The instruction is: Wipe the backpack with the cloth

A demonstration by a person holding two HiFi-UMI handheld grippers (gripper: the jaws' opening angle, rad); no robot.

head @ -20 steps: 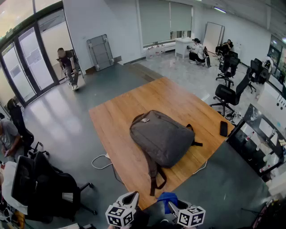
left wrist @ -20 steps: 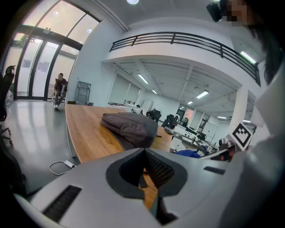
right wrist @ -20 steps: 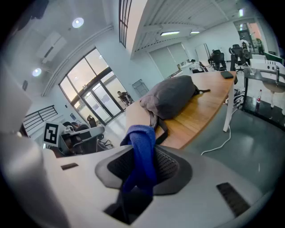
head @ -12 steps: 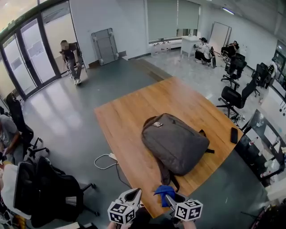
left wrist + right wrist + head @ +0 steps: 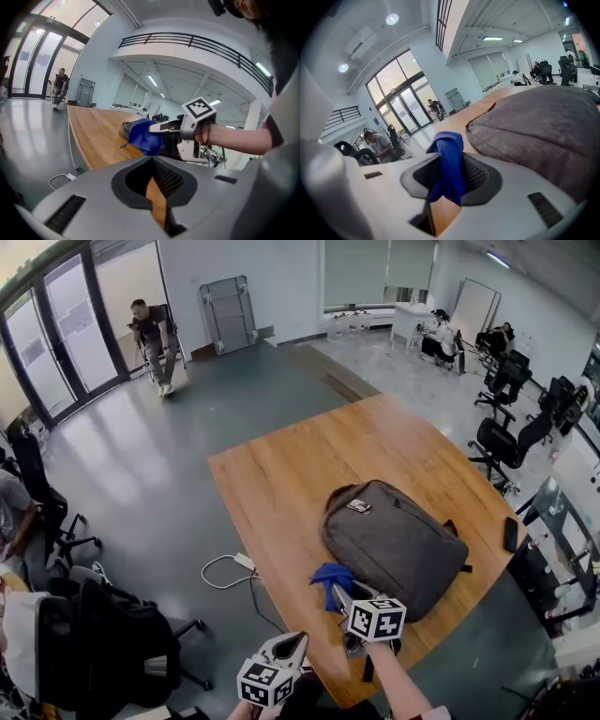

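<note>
Both tongs are clenched: the right tongs (image 5: 337, 592) grip the blue cloth (image 5: 327, 575), just beside the grey backpack (image 5: 398, 545) on the bench (image 5: 281, 484). The left tongs (image 5: 291, 645) grasp nothing.

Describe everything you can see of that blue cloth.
The cloth is bright blue, soft-looking fabric, bunched and folded over. The right gripper pinches it between its jaws, so a crumpled tuft sticks out past the tips. It hangs over the wooden table, close beside the grey backpack; whether they touch is unclear.

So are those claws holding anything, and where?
The right gripper pinches the blue cloth at a bunched fold; the left gripper holds nothing.
</note>
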